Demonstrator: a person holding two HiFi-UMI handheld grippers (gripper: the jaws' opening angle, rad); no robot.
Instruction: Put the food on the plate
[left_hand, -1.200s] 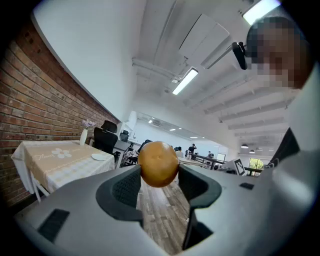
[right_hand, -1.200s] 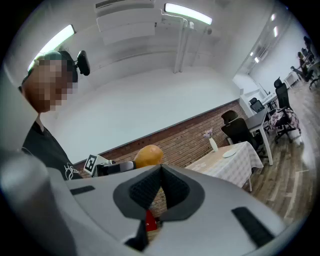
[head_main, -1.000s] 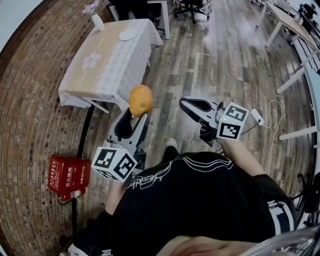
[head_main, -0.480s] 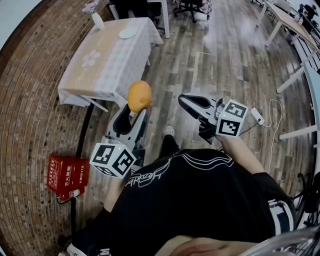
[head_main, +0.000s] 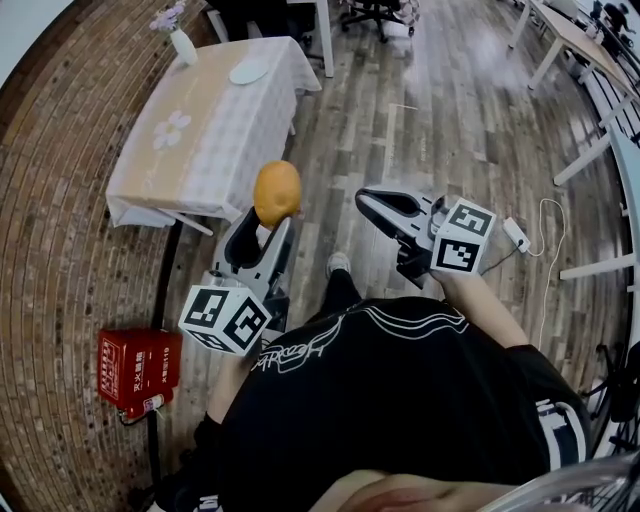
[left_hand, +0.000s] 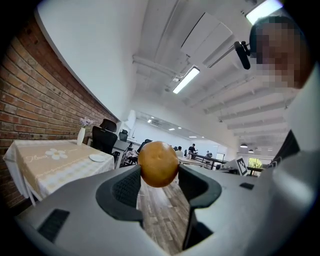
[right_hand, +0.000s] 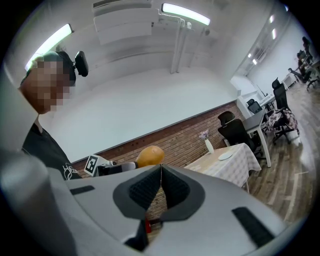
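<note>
- The left gripper (left_hand: 159, 171) has its jaws set wide and pressed on either side of the food (left_hand: 158, 163), a round orange-brown piece. It is carried high, probably so it clears the counter's edge on the way in.
- The food is well short of the counter (head_main: 200, 150), out over the wooden floor (head_main: 420, 130); the carry looks only partly done.
- The plate (head_main: 249, 71) lies at the counter's far end, near a vase (head_main: 182, 45), bare and ready for it.
- The right gripper (right_hand: 161, 170) has its jaws together on nothing and is held back from the counter, likely just out of the way.
</note>
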